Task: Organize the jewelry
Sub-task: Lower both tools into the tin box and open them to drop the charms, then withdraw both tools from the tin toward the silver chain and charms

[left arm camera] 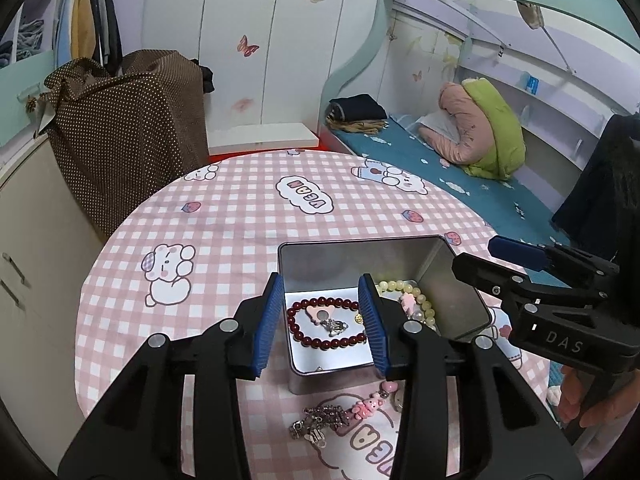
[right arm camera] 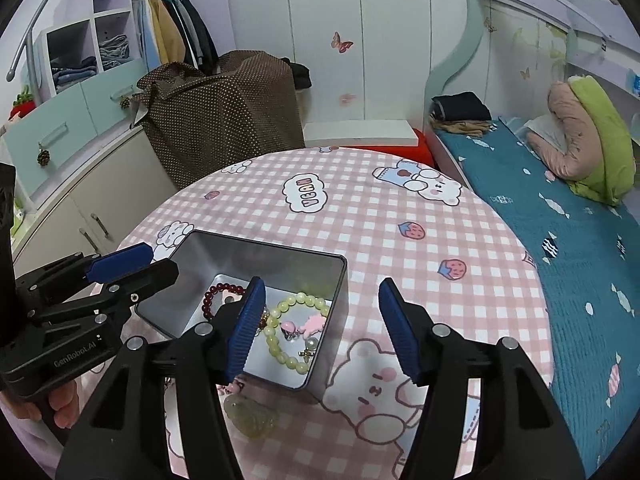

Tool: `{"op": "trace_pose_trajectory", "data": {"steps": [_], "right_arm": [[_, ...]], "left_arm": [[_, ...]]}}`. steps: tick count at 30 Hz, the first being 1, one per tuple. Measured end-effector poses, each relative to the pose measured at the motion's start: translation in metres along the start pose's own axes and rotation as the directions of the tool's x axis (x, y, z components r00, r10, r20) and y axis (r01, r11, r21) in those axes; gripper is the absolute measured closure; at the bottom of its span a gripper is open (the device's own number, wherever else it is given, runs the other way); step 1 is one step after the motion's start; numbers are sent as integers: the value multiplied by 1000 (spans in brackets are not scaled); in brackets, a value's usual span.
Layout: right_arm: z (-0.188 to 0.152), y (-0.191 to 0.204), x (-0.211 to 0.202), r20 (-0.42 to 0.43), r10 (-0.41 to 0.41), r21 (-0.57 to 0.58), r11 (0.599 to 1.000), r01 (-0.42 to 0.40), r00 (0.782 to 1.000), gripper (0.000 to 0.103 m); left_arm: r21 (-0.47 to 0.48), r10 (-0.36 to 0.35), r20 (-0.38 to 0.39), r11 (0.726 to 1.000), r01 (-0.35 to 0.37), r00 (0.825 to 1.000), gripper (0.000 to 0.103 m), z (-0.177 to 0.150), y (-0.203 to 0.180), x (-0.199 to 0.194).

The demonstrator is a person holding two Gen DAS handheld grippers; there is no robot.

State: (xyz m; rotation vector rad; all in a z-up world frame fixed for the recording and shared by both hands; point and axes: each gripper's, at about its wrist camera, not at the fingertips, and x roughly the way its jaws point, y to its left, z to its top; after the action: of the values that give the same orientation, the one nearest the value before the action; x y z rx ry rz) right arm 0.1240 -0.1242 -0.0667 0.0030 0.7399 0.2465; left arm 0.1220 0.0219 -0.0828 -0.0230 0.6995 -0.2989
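Bracelets [left arm camera: 326,324] in tin [left arm camera: 360,254]; keychain [left arm camera: 340,412] before tin.

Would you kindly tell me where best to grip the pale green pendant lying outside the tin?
Probably by its narrower sides, coming straight down. The pale green pendant lies flat on the tablecloth, close to the tin, so open jaws should straddle it from above.

One open metal tin [left arm camera: 448,280] stands near the table's front edge and holds two bead bracelets: one dark red [left arm camera: 326,322], one pale yellow-green [right arm camera: 286,334]. Two pink charms lie in it, a heart [left arm camera: 320,314] and another [right arm camera: 314,324] beside the pale bracelet. Outside the tin's front wall lie one silver chain cluster with a pink bear charm [left arm camera: 340,416] and one pale green pendant [right arm camera: 252,418].
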Motion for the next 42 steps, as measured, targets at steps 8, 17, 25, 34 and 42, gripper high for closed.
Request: {"op": "trace_pose_trajectory", "data": {"steps": [8,17,25,34,42], "right_arm": [[-9,-1,-10,1,-14,13,1000,14,1000,40],[-13,0,-26,22,-30,24,999,29,999,29],[-22,7,-34,18,-34,10,999,34,999,22],[-32,11,-46,27,-72,31,997,71,997,15],[-43,10,-49,39,-82,46,996,80,996,7]], "left_arm": [[-3,-6,5,1000,6,1000,63,-5,-3,-11],[-9,-1,13,1000,1,1000,55,-13,-5,-26],[-13,6,17,1000,-5,1000,49,-22,-5,-39],[-27,28,14,999,-28,1000,31,-37,5,-50],[-42,58,6,997,-58,998,14,-55,20,-58]]}}
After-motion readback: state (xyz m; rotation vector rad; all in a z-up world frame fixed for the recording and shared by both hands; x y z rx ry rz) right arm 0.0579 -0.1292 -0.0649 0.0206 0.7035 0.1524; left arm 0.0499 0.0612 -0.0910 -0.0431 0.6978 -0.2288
